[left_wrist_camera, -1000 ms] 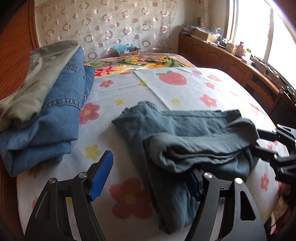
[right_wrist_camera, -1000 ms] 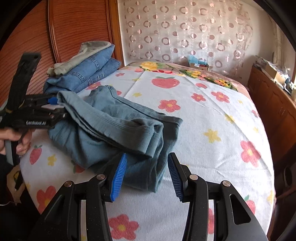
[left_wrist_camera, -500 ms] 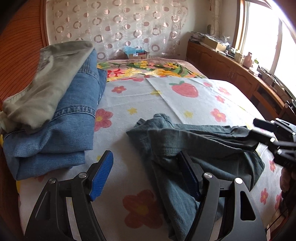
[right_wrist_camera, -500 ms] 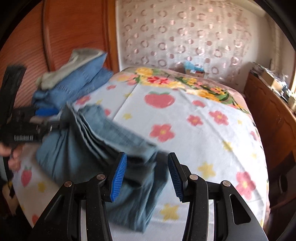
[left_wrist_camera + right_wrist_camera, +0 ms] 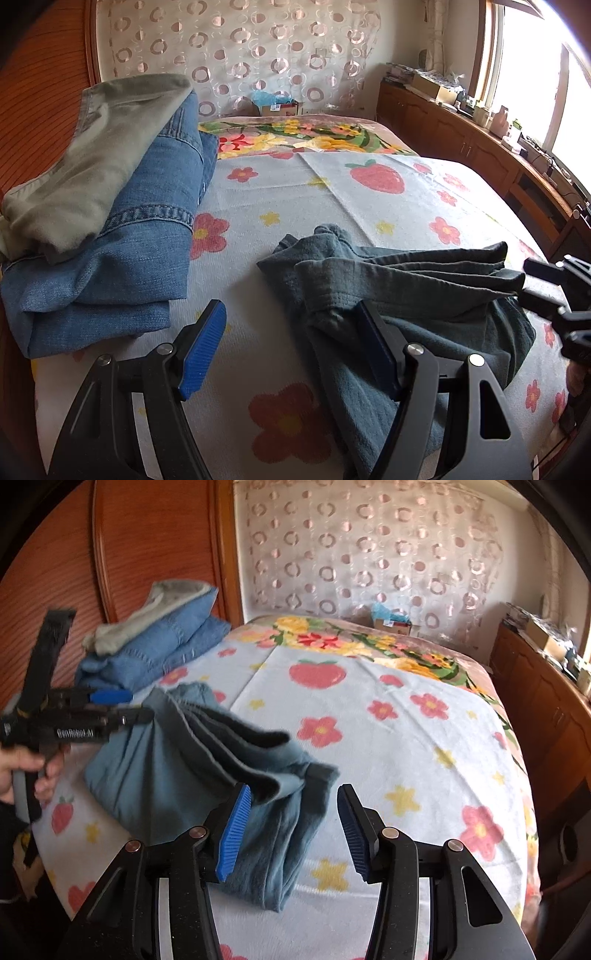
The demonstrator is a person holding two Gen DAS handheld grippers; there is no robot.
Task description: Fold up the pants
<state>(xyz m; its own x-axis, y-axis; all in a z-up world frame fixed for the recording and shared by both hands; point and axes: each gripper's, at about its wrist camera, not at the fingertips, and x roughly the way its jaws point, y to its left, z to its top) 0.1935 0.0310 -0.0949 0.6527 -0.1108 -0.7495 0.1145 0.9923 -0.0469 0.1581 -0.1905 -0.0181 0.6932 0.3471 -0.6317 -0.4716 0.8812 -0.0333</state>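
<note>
Left gripper (image 5: pixel 291 354) jaws wide apart, right finger against pants (image 5: pixel 406 295), right gripper (image 5: pixel 295 830) just widening, apart, pants edge between, unclamped

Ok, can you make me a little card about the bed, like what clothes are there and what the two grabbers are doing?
Being folded: grey-blue pants, bunched on the flowery bedsheet
Stack beside it: folded blue jeans, olive garment on top
Left gripper: open, one finger against the pants
Right gripper: open, jaws just opened wider, pants end between them, unpinched
</note>
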